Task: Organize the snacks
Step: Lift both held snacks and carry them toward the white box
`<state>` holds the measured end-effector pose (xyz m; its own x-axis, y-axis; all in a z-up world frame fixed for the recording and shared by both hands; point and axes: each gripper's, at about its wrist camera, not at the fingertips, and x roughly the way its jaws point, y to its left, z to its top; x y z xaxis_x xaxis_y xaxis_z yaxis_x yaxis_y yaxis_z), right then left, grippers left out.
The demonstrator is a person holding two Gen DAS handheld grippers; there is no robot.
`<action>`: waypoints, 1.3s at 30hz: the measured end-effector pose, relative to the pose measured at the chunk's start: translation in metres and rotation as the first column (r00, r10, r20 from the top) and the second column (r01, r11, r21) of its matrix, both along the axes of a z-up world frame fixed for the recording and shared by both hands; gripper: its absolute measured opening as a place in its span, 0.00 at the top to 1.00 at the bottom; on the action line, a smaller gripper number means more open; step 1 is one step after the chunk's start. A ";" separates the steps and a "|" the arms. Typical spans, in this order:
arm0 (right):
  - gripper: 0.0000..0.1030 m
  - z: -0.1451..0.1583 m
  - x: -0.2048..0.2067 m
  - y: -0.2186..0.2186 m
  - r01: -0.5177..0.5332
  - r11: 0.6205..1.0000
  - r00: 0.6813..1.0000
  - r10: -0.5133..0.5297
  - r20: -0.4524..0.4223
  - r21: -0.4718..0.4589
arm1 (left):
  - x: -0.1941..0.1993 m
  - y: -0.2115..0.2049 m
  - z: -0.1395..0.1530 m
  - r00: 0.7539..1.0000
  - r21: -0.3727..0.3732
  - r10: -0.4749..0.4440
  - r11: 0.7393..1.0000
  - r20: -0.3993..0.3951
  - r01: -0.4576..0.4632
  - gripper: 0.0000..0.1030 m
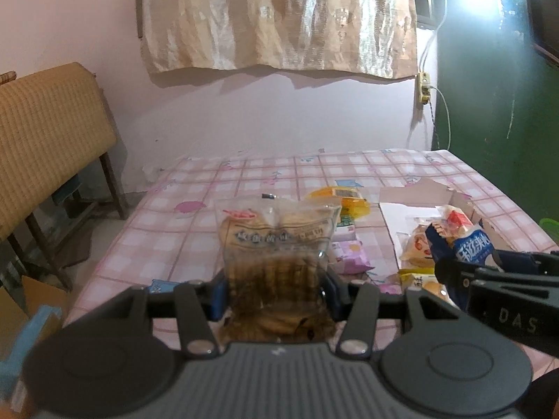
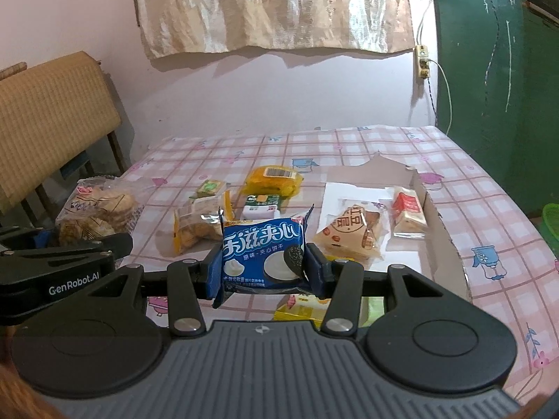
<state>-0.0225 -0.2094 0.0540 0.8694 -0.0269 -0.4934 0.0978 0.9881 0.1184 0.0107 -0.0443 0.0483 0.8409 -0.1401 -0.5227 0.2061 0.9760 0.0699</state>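
The left gripper (image 1: 276,291) is clamped on a clear bag of biscuits (image 1: 276,241), its pads pressing the bag's lower sides so that the bag stands upright and clear of the table (image 1: 195,188); the right gripper (image 2: 263,269) is likewise closed on a blue packet of sandwich biscuits (image 2: 262,255), held by its side edges with the printed face toward the camera. Both packets appear lifted off the checked cloth, probably so they can be carried without dragging through the loose snacks.

A flat cardboard tray (image 2: 370,174) lies toward the table's right edge; a triangular pastry packet (image 2: 353,234) and a red-and-white packet (image 2: 408,214) already lie in it side by side, which suggests it is the collecting place. Loose on the cloth near the table's middle are a yellow packet (image 2: 274,179), a small green-and-white carton (image 2: 260,207) and a torn yellow-edged biscuit wrapper (image 2: 195,227); these seem not yet sorted. The blue packet hangs just left of the tray, so it looks the nearer to being set down.
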 end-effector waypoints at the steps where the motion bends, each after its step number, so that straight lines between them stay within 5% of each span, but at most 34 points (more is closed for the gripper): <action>1: 0.42 0.000 -0.001 -0.001 0.005 1.000 1.000 -0.005 0.001 0.001 | 0.000 -0.002 0.000 1.000 0.000 -0.003 1.000 0.001 0.003 0.50; 39: 0.42 0.002 -0.002 -0.029 0.136 0.991 0.991 -0.136 0.010 0.011 | 0.015 -0.048 0.002 0.992 0.007 -0.126 0.992 -0.012 0.126 0.50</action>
<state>-0.0250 -0.2381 0.0556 0.8634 -0.1399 -0.4847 0.2297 0.9644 0.1308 0.0260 -0.0918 0.0498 0.8106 -0.2403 -0.5341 0.3281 0.9417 0.0743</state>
